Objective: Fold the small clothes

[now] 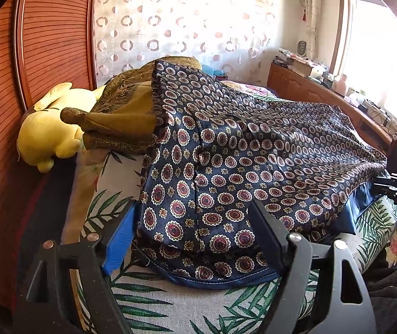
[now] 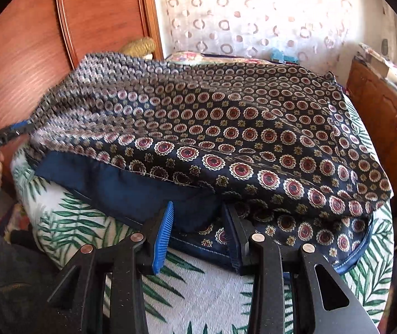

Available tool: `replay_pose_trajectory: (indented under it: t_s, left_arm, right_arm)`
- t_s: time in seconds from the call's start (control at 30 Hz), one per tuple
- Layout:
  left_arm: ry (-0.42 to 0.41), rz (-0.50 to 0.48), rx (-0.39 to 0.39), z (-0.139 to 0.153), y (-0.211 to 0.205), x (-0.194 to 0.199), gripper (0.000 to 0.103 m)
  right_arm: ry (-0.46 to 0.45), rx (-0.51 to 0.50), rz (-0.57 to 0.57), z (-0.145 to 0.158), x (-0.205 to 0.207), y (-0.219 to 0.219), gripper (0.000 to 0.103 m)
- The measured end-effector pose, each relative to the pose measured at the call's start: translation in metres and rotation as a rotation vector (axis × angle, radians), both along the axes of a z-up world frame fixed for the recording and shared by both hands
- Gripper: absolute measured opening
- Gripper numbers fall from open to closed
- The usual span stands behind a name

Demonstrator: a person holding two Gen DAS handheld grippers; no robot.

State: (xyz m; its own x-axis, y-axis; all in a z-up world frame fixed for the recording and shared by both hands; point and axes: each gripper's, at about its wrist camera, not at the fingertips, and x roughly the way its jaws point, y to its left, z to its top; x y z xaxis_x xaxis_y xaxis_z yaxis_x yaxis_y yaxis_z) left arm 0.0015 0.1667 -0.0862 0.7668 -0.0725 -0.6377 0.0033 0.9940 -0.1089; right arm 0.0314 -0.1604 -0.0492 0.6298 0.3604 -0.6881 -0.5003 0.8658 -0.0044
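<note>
Left gripper [image 1: 198,239] fingers open, right gripper [image 2: 201,236] fingers open astride the slippery patterned garment [image 2: 226,128]; its fold may slide undone.

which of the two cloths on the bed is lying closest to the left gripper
The navy medallion-print garment, spread right in front of the left gripper. The olive-gold paisley cloth lies farther back beside the yellow plush toy.
</note>
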Motion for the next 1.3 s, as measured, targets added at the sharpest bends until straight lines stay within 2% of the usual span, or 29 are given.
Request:
replay_pose_trajectory:
  t_s: [0.03, 0.07, 0.17, 0.37, 0.53, 0.63, 0.8, 0.83, 0.87, 0.93, 1.3]
  left_arm:
    - [0.001, -0.001, 0.002, 0.0, 0.0, 0.0, 0.08]
    - [0.002, -0.002, 0.004, -0.001, 0.0, 0.0, 0.08]
    - [0.005, 0.0, 0.001, -0.002, 0.001, 0.0, 0.08]
    - [0.01, 0.005, 0.001, -0.005, 0.001, 0.0, 0.08]
    - [0.002, 0.018, -0.001, -0.002, 0.004, 0.0, 0.08]
    - [0.004, 0.025, -0.007, -0.003, 0.005, 0.002, 0.08]
    - [0.006, 0.025, 0.001, -0.003, 0.004, 0.003, 0.08]
    - [0.006, 0.026, 0.001, -0.003, 0.004, 0.003, 0.08]
    - [0.006, 0.028, 0.001, -0.003, 0.004, 0.003, 0.08]
    - [0.009, 0.034, 0.001, -0.004, 0.005, 0.003, 0.08]
    - [0.031, 0.044, 0.001, -0.01, 0.007, 0.006, 0.08]
  right_arm:
    - [-0.007, -0.013, 0.0, 0.0, 0.0, 0.003, 0.032]
    - [-0.012, -0.025, -0.001, 0.0, 0.0, 0.004, 0.019]
    - [0.001, -0.018, 0.024, -0.001, -0.003, 0.004, 0.003]
    - [0.015, 0.07, 0.047, 0.013, -0.021, -0.016, 0.002]
    - [0.009, 0.132, 0.036, 0.029, -0.032, -0.034, 0.002]
    - [-0.015, 0.126, 0.012, 0.034, -0.037, -0.039, 0.013]
    - [-0.047, 0.109, -0.007, 0.04, -0.04, -0.039, 0.015]
    - [-0.056, 0.109, -0.009, 0.041, -0.04, -0.038, 0.018]
    - [-0.064, 0.107, -0.01, 0.041, -0.039, -0.035, 0.028]
    - [-0.08, 0.095, -0.016, 0.039, -0.036, -0.031, 0.037]
    - [-0.123, 0.045, -0.028, 0.024, 0.006, -0.004, 0.037]
